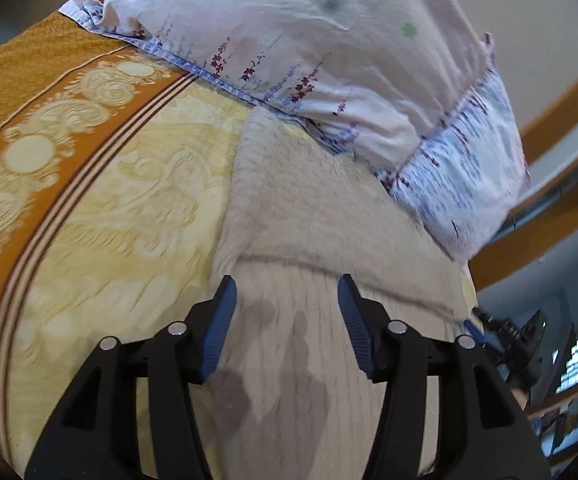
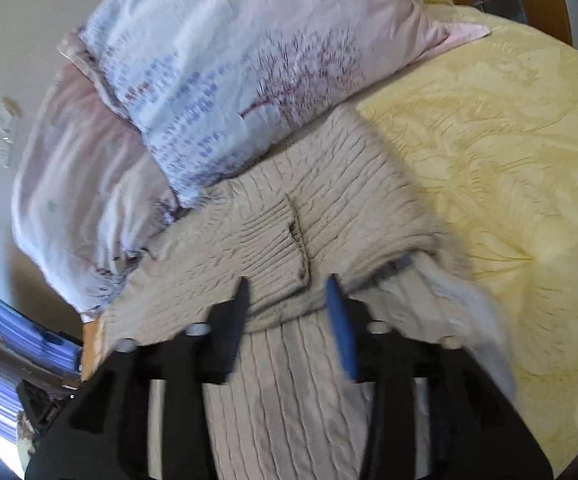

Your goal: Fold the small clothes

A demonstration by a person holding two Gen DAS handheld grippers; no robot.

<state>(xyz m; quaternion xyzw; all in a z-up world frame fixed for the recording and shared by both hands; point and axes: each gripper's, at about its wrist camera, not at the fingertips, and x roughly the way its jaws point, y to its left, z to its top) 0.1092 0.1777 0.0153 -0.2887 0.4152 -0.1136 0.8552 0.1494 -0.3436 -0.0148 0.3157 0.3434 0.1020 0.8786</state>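
Note:
A beige ribbed knit garment (image 1: 301,216) lies on the yellow bedspread (image 1: 121,208), its far end against the pillow. My left gripper (image 1: 287,292) is open, its blue-padded jaws wide apart just above the near part of the knit, holding nothing. In the right wrist view the same knit (image 2: 289,220) shows a folded ribbed flap on top. My right gripper (image 2: 289,288) is open above the knit, jaws apart on either side of the flap's near edge. A pale layer (image 2: 461,300) shows under the knit's right side.
A floral pillow (image 1: 309,52) lies at the head of the bed, also in the right wrist view (image 2: 229,80), with a second pink pillow (image 2: 85,184) beside it. An orange patterned border (image 1: 29,128) runs at left. A wooden bed frame (image 1: 561,216) is at right.

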